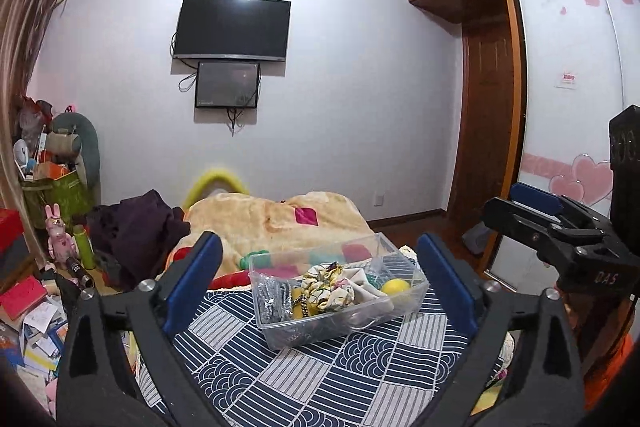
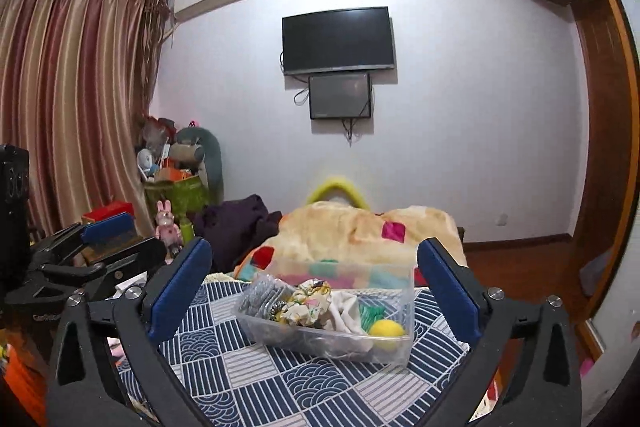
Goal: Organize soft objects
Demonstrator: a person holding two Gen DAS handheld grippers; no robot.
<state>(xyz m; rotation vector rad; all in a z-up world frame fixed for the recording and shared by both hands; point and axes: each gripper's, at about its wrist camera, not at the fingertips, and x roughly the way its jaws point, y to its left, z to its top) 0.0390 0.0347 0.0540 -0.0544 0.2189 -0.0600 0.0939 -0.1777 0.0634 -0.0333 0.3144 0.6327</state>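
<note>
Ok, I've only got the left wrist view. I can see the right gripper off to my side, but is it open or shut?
Observer: Open. In the right wrist view, the right gripper has its blue pads spread wide and nothing between them. The clear bin sits ahead of it, untouched.
Operator: And what's along the wall on my far left? I only get a sliver of it.
Observer: Striped red-and-gold curtains. They hang drawn across that whole side, down to the clutter by the bed.
</note>
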